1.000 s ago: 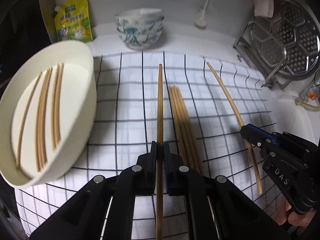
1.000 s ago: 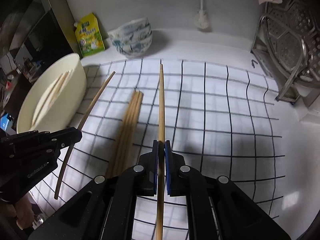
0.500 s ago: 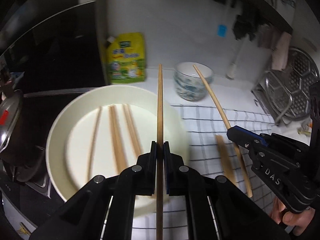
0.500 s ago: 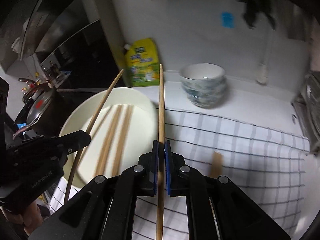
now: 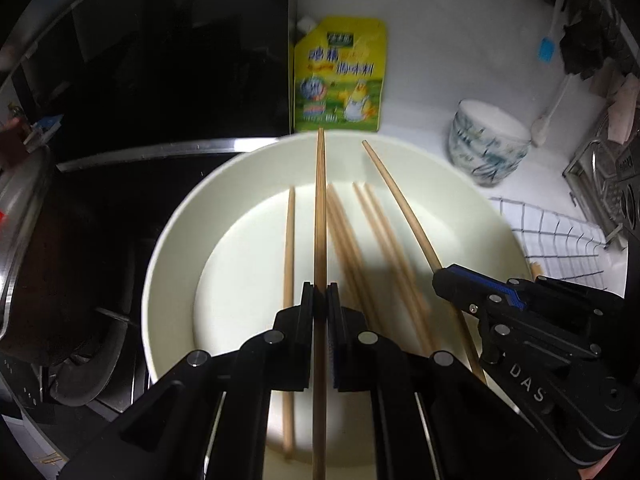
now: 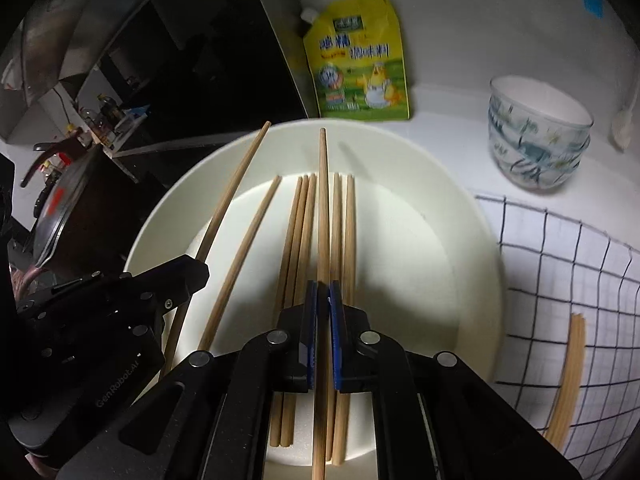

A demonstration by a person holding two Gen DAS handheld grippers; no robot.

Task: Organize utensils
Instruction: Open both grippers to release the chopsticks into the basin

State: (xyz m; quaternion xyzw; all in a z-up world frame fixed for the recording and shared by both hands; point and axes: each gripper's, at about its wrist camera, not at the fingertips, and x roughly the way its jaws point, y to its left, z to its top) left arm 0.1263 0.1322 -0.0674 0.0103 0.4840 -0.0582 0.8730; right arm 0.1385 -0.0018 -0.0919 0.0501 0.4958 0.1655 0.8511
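Both grippers tilt steeply downward, side by side and near each other. The left gripper (image 5: 320, 300) has its jaws clamped tight on a chopstick (image 5: 320, 216). The right gripper (image 6: 323, 300) is likewise pinched closed around its own chopstick (image 6: 323, 208).

Two grippers are in sight, the left gripper (image 5: 320, 300) and the right gripper (image 6: 323, 300), each with one wooden chopstick (image 5: 320, 216) clamped in its jaws. One cream dish (image 6: 472, 280) holds what looks like five loose chopsticks (image 6: 298, 248), though blur makes that count unsure. One yellow pouch (image 6: 358, 64) stands at upper centre, one stack of patterned bowls (image 6: 536, 148) at upper right, and one checked cloth (image 6: 560, 280) on the right carries one further bundle of chopsticks (image 6: 570, 376), too blurred to count.
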